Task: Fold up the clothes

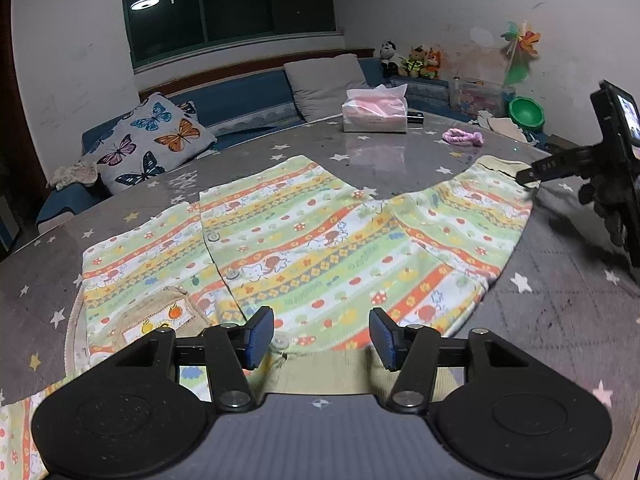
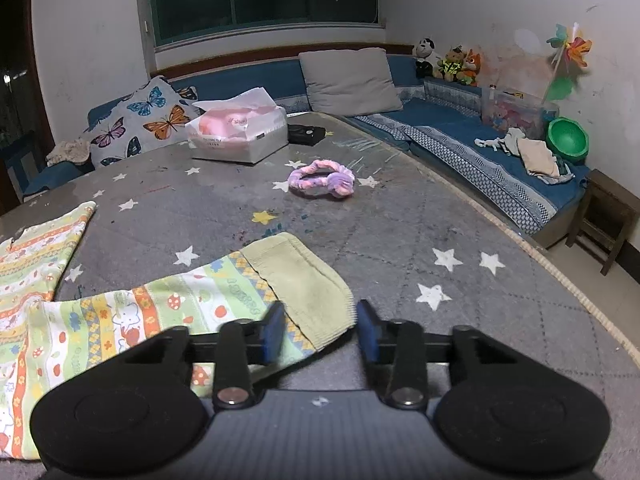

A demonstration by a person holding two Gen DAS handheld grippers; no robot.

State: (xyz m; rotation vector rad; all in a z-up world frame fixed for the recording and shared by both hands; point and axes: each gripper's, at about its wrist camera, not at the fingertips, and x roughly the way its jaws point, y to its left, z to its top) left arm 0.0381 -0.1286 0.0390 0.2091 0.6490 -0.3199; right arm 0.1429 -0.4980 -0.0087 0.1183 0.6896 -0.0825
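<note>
A child's striped, cartoon-printed top (image 1: 304, 240) lies spread flat on the grey star-patterned table cover (image 1: 400, 156). My left gripper (image 1: 322, 336) hovers open over its near edge, by the ribbed beige band, and its blue pads grip nothing. One sleeve reaches right to a ribbed green-beige cuff (image 2: 308, 280). My right gripper (image 2: 320, 330) stands at that cuff. Its jaws are apart and the cuff's near corner lies flat between them; the left pad is blurred. In the left wrist view the right gripper (image 1: 530, 178) shows at the sleeve's end (image 1: 500, 166).
A tissue box (image 2: 240, 132) and a black object (image 2: 306, 134) sit at the table's far side, with a pink-purple headband (image 2: 322, 180) nearer. A blue sofa (image 2: 460, 128) with pillows, toys and loose cloths wraps around behind. A wooden stool (image 2: 604, 220) stands beyond the right table edge.
</note>
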